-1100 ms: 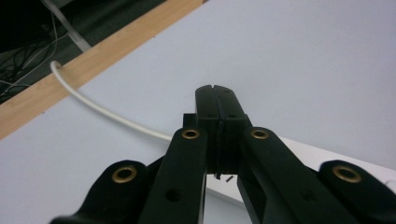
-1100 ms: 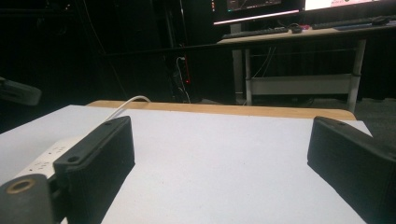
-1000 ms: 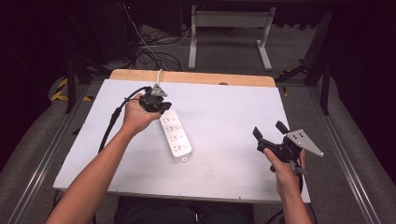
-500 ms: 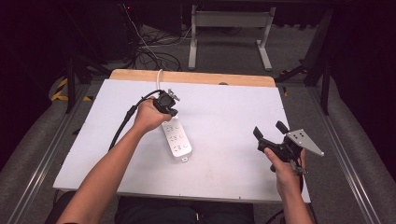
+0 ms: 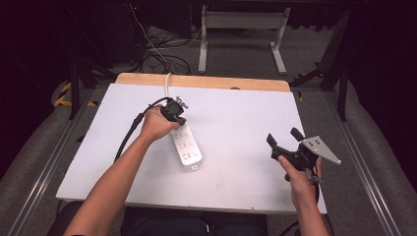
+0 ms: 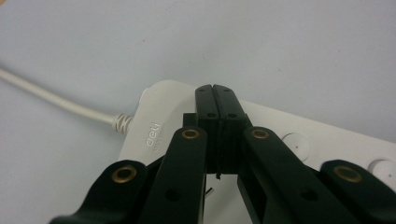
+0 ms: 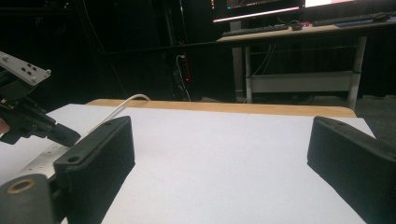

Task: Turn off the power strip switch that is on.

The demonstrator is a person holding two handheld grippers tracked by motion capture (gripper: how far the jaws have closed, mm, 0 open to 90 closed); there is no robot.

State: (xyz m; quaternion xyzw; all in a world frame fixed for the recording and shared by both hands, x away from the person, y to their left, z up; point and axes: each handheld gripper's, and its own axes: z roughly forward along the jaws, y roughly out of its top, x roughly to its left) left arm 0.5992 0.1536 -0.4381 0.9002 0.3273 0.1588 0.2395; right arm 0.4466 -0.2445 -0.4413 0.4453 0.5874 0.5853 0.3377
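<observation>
A white power strip (image 5: 186, 146) lies left of centre on the table (image 5: 236, 123) in the high view, its pale cord (image 5: 168, 81) running off toward the upper edge. Nothing else sits on the white surface; a desk frame (image 5: 241, 29) and loose cables (image 5: 157, 56) fill the dark floor at the top. The left gripper (image 5: 178, 118) is at the strip's far end, jaws pressed together with nothing between them, tips down over the cord end beside the printed logo (image 6: 154, 134). The right gripper (image 5: 285, 139), lower right, is held off the table with jaws wide apart and empty. Since a second ago the left gripper has moved up and right along the strip to that end; the right one has stayed put.
</observation>
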